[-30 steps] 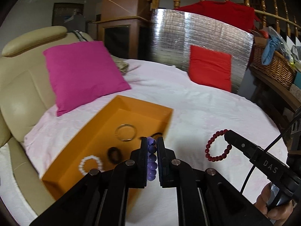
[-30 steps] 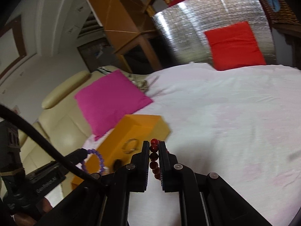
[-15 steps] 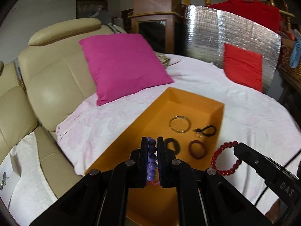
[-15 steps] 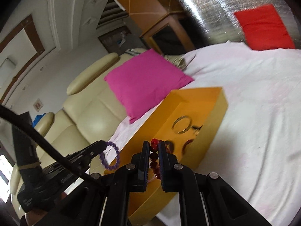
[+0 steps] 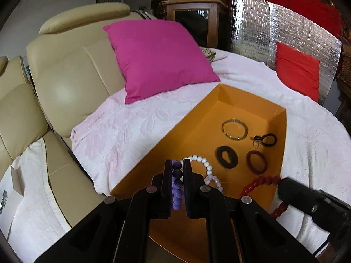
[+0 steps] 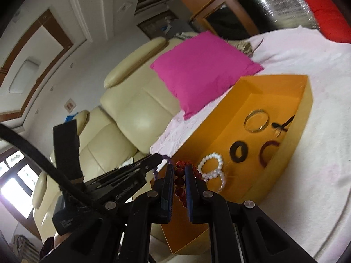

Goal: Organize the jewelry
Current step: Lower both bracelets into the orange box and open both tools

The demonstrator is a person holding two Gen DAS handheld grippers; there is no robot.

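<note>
An open orange box (image 5: 193, 122) (image 6: 307, 100) lies on the pink-white cloth. In it are a gold bangle (image 5: 234, 128), a black clip ring (image 5: 266, 140), a dark ring (image 5: 226, 156), a brown ring (image 5: 256, 161) and a white bead bracelet (image 5: 207, 166). My left gripper (image 5: 177, 164) is shut on a purple bead bracelet (image 5: 177, 185) above the box's near end. My right gripper (image 6: 179, 167) is shut on a red bead bracelet (image 6: 179, 180) (image 5: 261, 183), held over the box's near right edge beside the left gripper (image 6: 158, 160).
A magenta cushion (image 5: 158, 59) leans on a cream leather sofa (image 5: 72, 74) behind the box. A silver foil panel (image 5: 285, 32) with a red cushion (image 5: 296, 70) stands at the back right. The cloth's edge drops off at the left toward the sofa seat.
Both grippers have moved left and over the orange box with their bracelets still held. The box now fills the middle of both views; the white bracelet lies just beyond the fingertips.
</note>
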